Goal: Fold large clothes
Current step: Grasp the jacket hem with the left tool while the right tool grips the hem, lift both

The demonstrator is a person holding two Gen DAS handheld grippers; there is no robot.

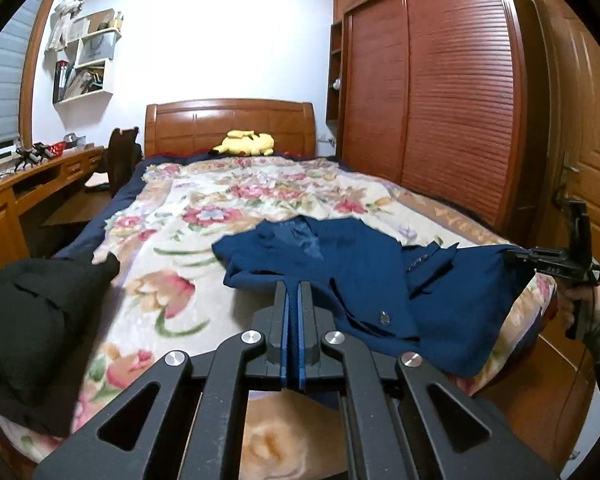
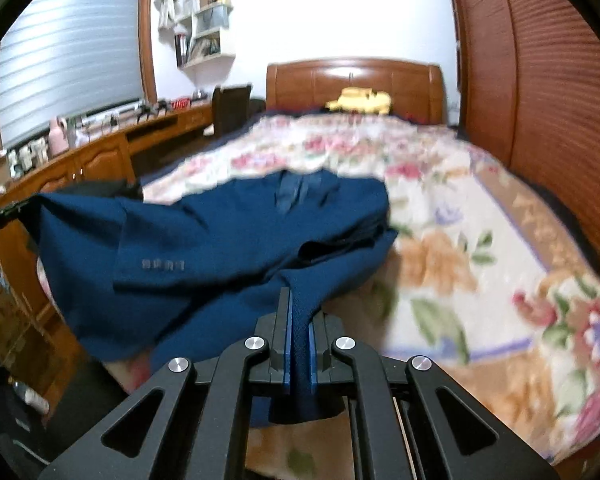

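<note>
From the left wrist, the blue jacket [image 1: 364, 276] is lying across the near end of the floral blanket [image 1: 172, 216], collar pointing at the headboard [image 1: 228, 124]. The left gripper [image 1: 293, 292] is pinching its hem. From the right wrist, the right gripper [image 2: 300, 312] is clamping jacket fabric.

Setting: bedroom in a home. Double bed [image 1: 148, 240] ahead of the left claw [image 1: 294, 292], under a floral blanket [image 1: 204, 208], wooden headboard [image 1: 230, 122] at the far end. Yellow plush toy [image 1: 246, 143] lies against the headboard. Right of the claw: wooden wardrobe [image 1: 432, 92] with louvred sliding doors, panelled door [image 1: 588, 140] beside it. Left of it: long wooden counter [image 1: 40, 184] with small items, window blind [image 1: 0, 92], white wall shelves [image 1: 86, 64] holding books.
</note>
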